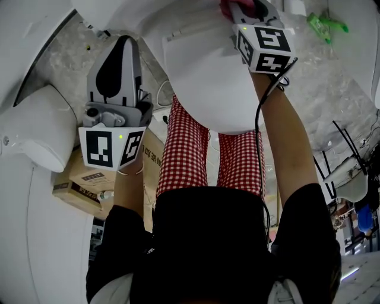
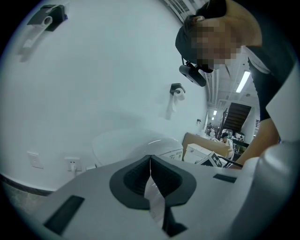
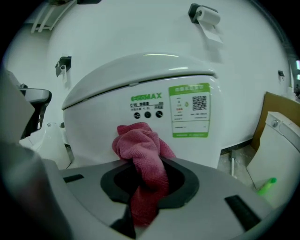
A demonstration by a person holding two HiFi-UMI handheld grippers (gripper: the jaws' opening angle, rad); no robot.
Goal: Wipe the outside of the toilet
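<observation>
The white toilet (image 1: 208, 77) lies straight ahead with its lid down; in the right gripper view the toilet (image 3: 140, 89) carries a green label (image 3: 190, 110). My right gripper (image 3: 143, 164) is shut on a pink cloth (image 3: 140, 145), bunched right in front of the toilet's outer wall below the lid. In the head view the right gripper (image 1: 243, 9) is at the far end of the lid, and the pink cloth (image 1: 228, 7) shows at its tip. My left gripper (image 1: 122, 41) hangs left of the toilet, apart from it. Seen from its own camera, the left gripper (image 2: 150, 159) is shut on nothing.
Cardboard boxes (image 1: 89, 178) sit on the floor at the left, beside a white fixture (image 1: 41, 127). A green bottle (image 3: 266, 186) lies on the floor at the right, near another box (image 3: 281, 112). A paper holder (image 3: 206, 16) hangs on the wall. Legs in red checked trousers (image 1: 190, 154) stand by the bowl.
</observation>
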